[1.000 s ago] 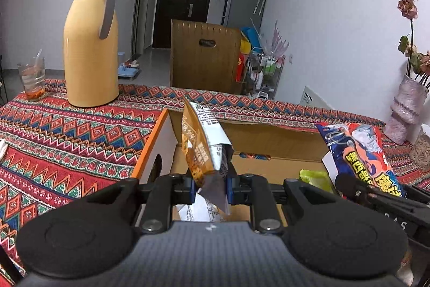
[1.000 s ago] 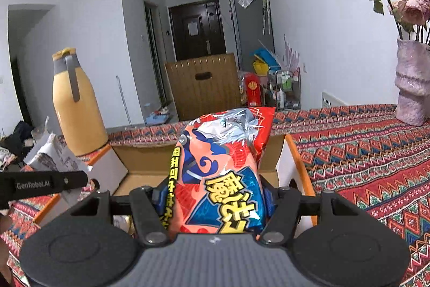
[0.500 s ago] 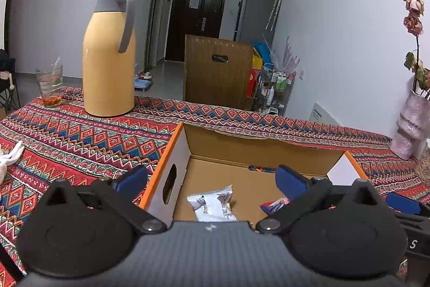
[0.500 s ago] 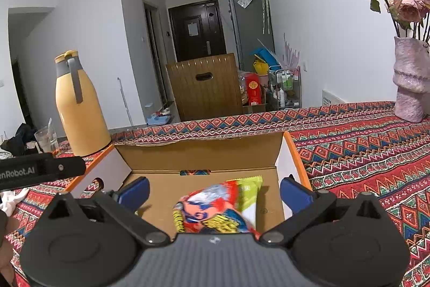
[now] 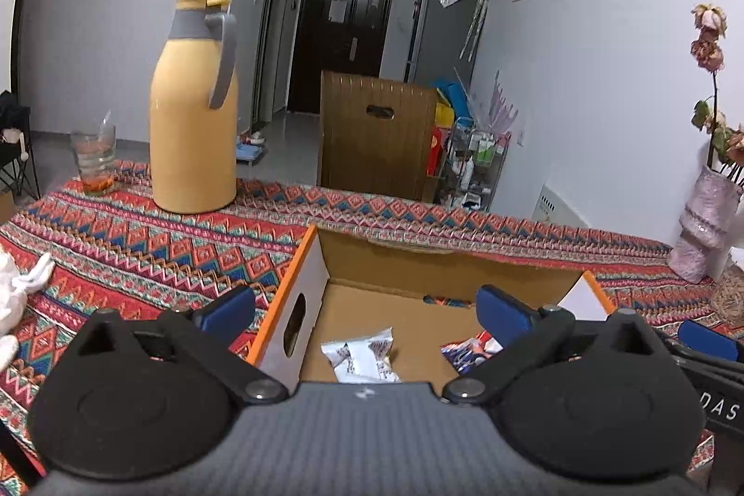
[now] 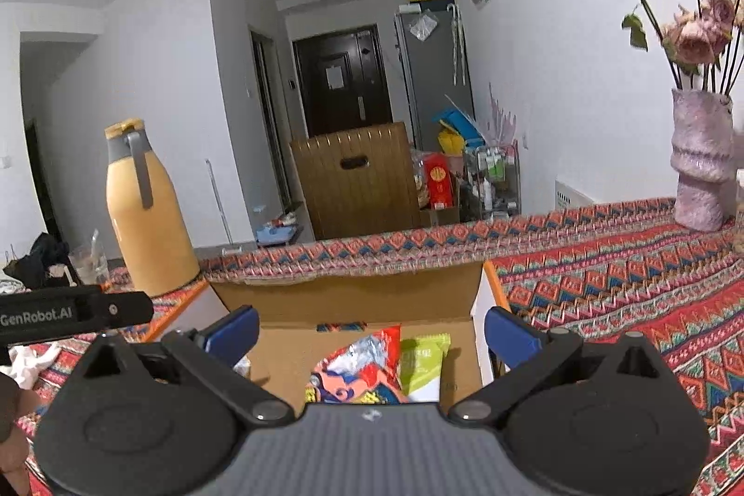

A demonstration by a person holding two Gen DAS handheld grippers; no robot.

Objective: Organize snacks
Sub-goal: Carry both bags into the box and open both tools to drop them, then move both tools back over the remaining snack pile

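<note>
Over the cardboard box (image 5: 465, 263) both tongs, left (image 5: 365, 307) and right (image 6: 372, 331), hang spread and empty, jaws just opened; silver packet (image 5: 360, 356) and red bag (image 6: 358, 370) lie inside – drop made, next a fresh snack from the counter (image 5: 139, 245)

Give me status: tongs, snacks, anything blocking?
Left tongs open, empty. Right tongs open, empty. White packet, red bag, green packet in the box. Nothing blocking.

White walls flank a dark door (image 5: 342, 40), grey fridge (image 5: 441, 26) (cluttered beside) and wooden chair (image 5: 376, 138).
</note>
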